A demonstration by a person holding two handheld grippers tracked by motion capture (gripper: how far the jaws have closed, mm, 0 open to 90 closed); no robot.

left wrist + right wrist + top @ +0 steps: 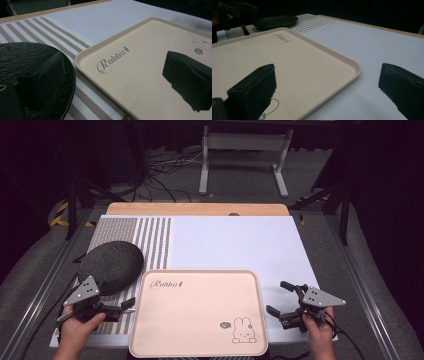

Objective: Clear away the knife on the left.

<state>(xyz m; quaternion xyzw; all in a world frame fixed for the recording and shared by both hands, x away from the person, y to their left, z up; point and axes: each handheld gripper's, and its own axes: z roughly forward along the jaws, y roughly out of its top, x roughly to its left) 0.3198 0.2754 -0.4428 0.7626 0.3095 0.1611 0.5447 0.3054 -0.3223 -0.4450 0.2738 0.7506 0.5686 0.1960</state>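
Note:
A beige tray [195, 320] printed with "Rabbit" and a rabbit drawing lies at the front middle of the table. A dark round plate [111, 265] rests on the striped mat to its left. My left gripper [129, 305] stands open at the tray's left edge. In the left gripper view its jaws [115, 85] straddle the tray [145, 62] rim, with the plate [25, 57] behind the left jaw. My right gripper [276, 297] is open just right of the tray. Its own view has the jaws [329, 92] on either side of the tray [287, 57] corner, holding nothing.
A white mat [235, 245] covers the table behind and right of the tray, and a brown-striped mat [155, 240] covers the left. A wooden edge [200, 209] runs along the back. Beyond it are a grey floor, cables and a white stand [245, 155].

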